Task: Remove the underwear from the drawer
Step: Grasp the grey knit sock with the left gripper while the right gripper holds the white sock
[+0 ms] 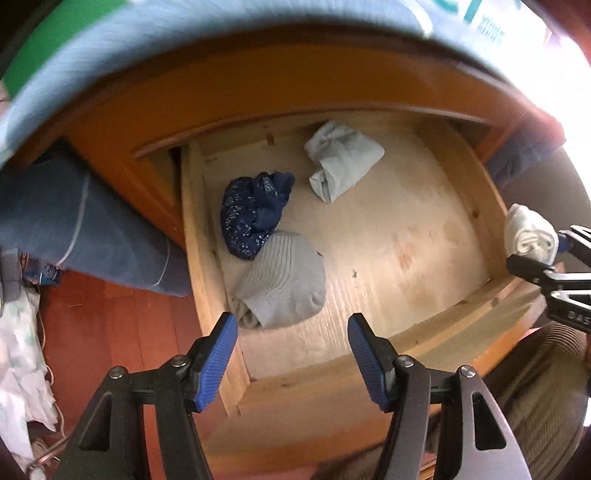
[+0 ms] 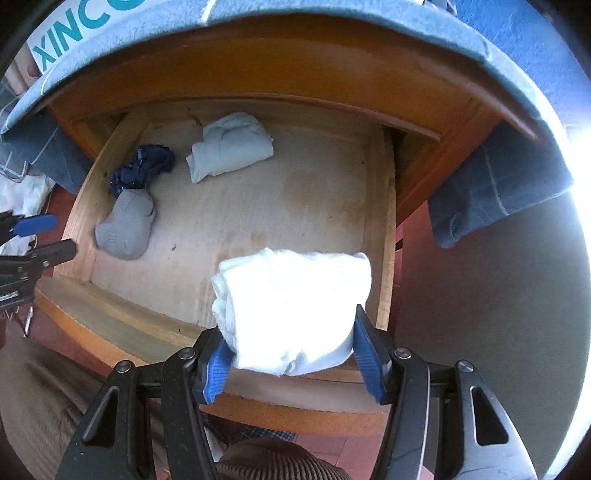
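Right claw [image 2: 291, 360] has a white bundle [image 2: 291, 310] clamped above the drawer [image 2: 376, 229], left claw [image 1: 293, 354] hangs wide and empty, and three bundles [image 1: 255, 214] are left inside.

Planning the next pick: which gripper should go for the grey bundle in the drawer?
Left. The left gripper is open and empty, right above the grey bundle. The right gripper is shut on the white bundle.

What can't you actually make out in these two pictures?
- Left wrist view: printed lettering at top right, motion-blurred and cut by the edge.
- Right wrist view: white folded garment, overexposed, its folds washed out; it hides the drawer's near right corner.
- Both views: navy garment, too crumpled to identify.
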Action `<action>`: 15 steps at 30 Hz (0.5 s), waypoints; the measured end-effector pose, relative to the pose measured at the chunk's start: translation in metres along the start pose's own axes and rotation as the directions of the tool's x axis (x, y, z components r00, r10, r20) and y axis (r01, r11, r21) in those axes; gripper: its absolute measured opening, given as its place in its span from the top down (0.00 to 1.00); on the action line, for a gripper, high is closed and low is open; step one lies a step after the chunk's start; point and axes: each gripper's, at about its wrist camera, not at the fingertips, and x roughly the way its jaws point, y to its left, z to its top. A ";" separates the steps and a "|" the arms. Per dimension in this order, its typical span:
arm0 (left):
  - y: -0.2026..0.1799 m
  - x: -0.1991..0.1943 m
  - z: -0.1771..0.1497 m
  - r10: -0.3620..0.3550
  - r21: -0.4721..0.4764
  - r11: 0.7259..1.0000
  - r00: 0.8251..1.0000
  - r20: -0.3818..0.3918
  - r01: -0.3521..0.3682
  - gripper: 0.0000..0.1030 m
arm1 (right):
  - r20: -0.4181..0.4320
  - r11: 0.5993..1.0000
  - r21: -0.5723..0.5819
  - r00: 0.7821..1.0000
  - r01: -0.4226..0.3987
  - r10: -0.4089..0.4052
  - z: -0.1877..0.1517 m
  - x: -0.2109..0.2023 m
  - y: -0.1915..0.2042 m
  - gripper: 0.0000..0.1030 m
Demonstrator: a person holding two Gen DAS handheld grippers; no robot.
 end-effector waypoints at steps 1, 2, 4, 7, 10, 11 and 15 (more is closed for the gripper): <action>0.000 0.004 0.002 -0.007 0.001 1.000 1.000 -0.010 0.007 0.38 | -0.005 1.000 0.002 1.000 -0.005 0.005 0.000 0.001 -0.001 0.47; -0.001 0.010 0.006 -0.015 0.003 1.000 0.999 -0.032 0.015 0.38 | -0.010 1.000 0.004 1.000 -0.010 0.010 0.000 0.002 0.000 0.47; -0.001 0.021 0.009 -0.018 -0.002 1.000 0.998 -0.061 0.018 0.38 | -0.009 1.000 0.008 1.000 -0.006 0.007 0.000 0.004 -0.001 0.47; -0.001 0.036 0.014 -0.029 -0.003 1.000 0.994 -0.106 0.029 0.38 | -0.013 1.000 -0.001 1.000 -0.003 0.003 -0.001 0.005 0.002 0.46; -0.001 0.047 0.018 -0.016 0.013 1.000 0.990 -0.137 0.018 0.38 | -0.016 1.000 -0.008 1.000 0.000 -0.001 -0.001 0.005 0.003 0.46; -0.001 0.050 0.020 -0.013 0.018 1.000 0.989 -0.148 0.016 0.38 | -0.015 1.000 -0.009 1.000 0.002 -0.002 -0.001 0.005 0.003 0.46; -0.002 0.066 0.024 -0.025 0.021 0.999 0.981 -0.191 0.029 0.38 | -0.021 1.000 -0.007 1.000 -0.007 0.007 -0.001 0.008 0.003 0.46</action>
